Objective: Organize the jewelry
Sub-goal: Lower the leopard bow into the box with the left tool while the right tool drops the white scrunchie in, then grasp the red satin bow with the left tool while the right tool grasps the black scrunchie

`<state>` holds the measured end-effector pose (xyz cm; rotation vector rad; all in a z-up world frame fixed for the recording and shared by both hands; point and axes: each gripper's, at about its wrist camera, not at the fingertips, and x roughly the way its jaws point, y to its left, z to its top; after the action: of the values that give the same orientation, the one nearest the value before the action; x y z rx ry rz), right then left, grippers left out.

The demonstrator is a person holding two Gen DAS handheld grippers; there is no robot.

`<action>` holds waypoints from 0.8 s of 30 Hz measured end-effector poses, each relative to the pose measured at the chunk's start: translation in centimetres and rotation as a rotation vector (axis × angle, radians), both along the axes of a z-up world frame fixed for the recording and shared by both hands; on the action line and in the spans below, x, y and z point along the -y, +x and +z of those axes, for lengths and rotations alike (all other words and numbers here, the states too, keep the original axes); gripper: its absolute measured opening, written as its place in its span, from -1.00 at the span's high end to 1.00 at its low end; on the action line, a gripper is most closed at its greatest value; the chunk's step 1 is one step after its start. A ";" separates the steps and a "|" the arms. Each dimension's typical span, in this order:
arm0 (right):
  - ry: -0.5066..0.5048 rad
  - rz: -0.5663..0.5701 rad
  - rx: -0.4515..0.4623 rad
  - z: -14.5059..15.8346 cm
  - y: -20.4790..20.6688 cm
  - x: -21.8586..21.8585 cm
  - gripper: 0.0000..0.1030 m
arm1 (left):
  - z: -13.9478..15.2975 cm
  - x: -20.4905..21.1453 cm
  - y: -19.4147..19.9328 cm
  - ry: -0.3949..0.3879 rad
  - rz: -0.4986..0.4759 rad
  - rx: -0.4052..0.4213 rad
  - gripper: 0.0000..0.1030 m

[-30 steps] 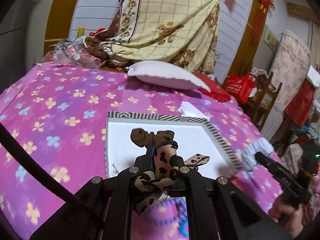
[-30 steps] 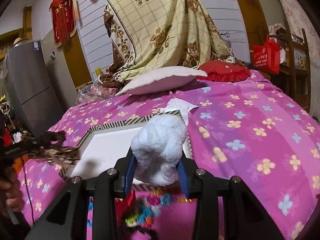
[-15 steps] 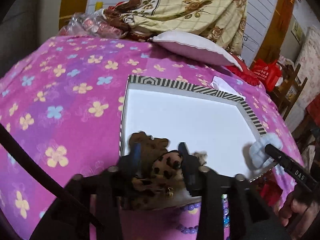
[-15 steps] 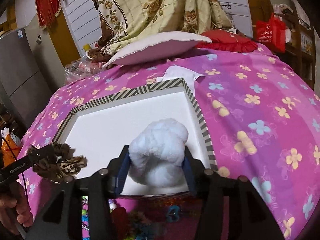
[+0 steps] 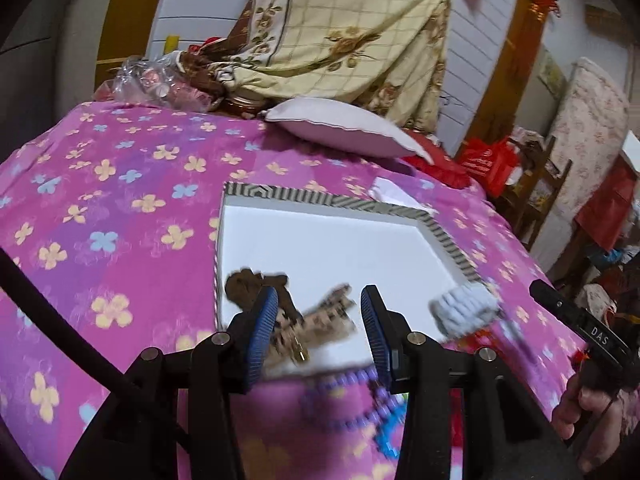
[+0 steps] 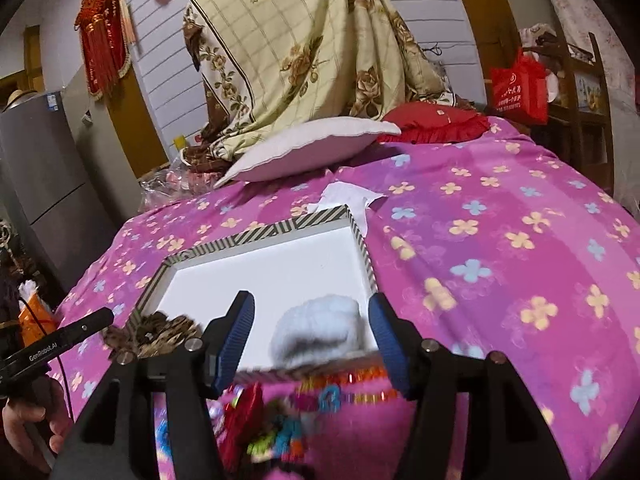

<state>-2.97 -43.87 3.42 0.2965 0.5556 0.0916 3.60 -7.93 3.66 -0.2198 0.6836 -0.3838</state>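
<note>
Our striped-rim tray (image 5: pixel 448 242) holds the leopard scrunchie (image 5: pixel 316 320) near-left and the fluffy white scrunchie (image 6: pixel 320 330) near-right. Left gripper (image 5: pixel 318 330) and right gripper (image 6: pixel 312 344) gape empty; next we'd fetch the beads (image 6: pixel 344 384) nearer us.

The left tongs (image 5: pixel 320 332) stand spread apart over the near edge of the striped-rim tray (image 5: pixel 444 236) on the floral bedspread (image 5: pixel 120 216). A leopard-print scrunchie (image 5: pixel 320 324) lies blurred between them, with a pale fluffy scrunchie (image 5: pixel 464 310) just right.
</note>
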 end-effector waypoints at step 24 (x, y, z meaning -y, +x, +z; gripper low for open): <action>-0.239 0.298 -0.260 -5.5 -6.4 -6.6 0.04 | -3.3 9.4 -8.2 0.106 -0.457 -0.068 0.54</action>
<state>-9.33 -37.24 -2.07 -0.0108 0.8594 0.2749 -4.62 -17.32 0.40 0.0281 0.8193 -0.7773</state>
